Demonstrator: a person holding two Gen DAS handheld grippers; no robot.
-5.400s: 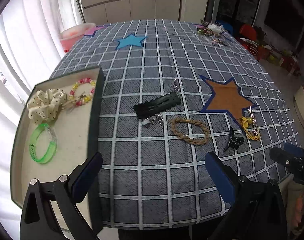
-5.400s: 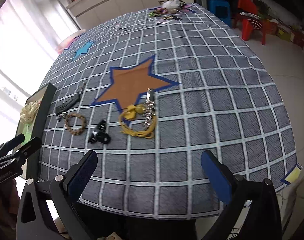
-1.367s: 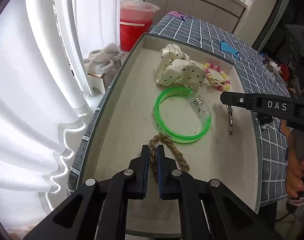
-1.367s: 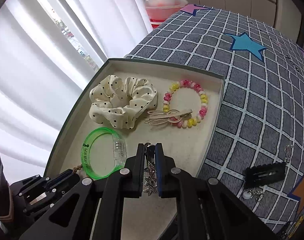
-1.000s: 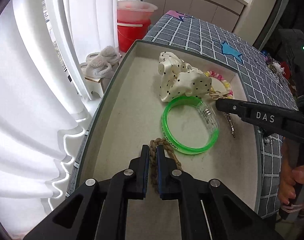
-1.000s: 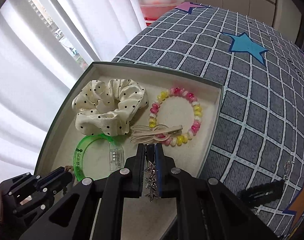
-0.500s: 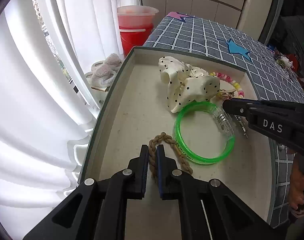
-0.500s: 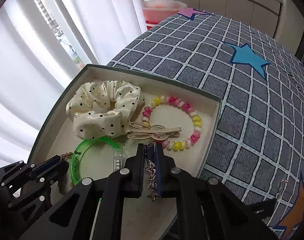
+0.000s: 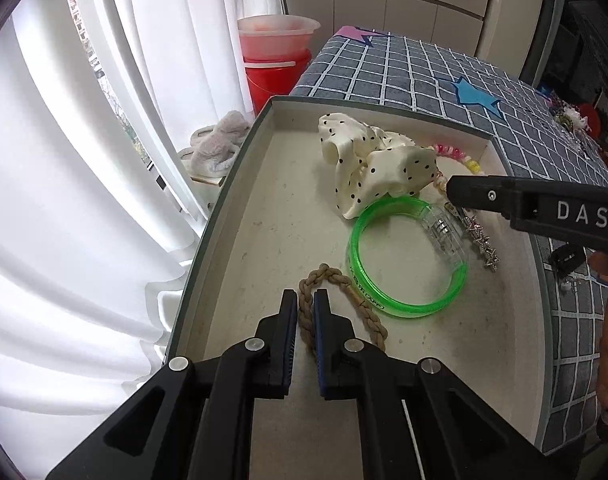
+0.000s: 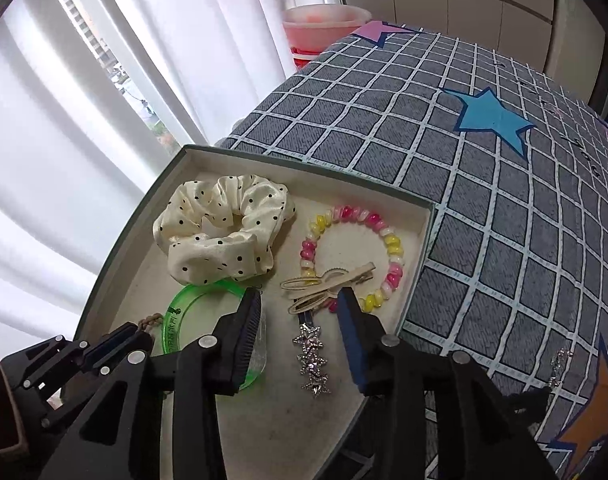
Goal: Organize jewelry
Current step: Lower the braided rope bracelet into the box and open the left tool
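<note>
A shallow beige tray (image 9: 232,184) holds a dotted cream scrunchie (image 9: 380,168), a green bangle (image 9: 404,309) and a pink-yellow bead bracelet (image 10: 392,248) with beige clips (image 10: 328,284) lying on it. My left gripper (image 9: 305,300) is shut on a brown braided bracelet (image 9: 332,280), low over the tray's near left part beside the bangle. My right gripper (image 10: 300,300) is over the tray's right side and its jaws are opening. A silver star clip (image 10: 312,360) lies free on the tray floor between them, with no pad touching it.
The tray sits at the left edge of a grey checked tablecloth (image 10: 504,200). A black hair clip (image 9: 568,254) lies on the cloth to its right. White curtains, a red bucket (image 9: 276,60) and grey slippers (image 9: 220,148) are off the table's left side.
The right gripper's jaws have spread apart and the star clip, held between them before, now lies on the tray floor. The left gripper keeps its grip on the braided bracelet.
</note>
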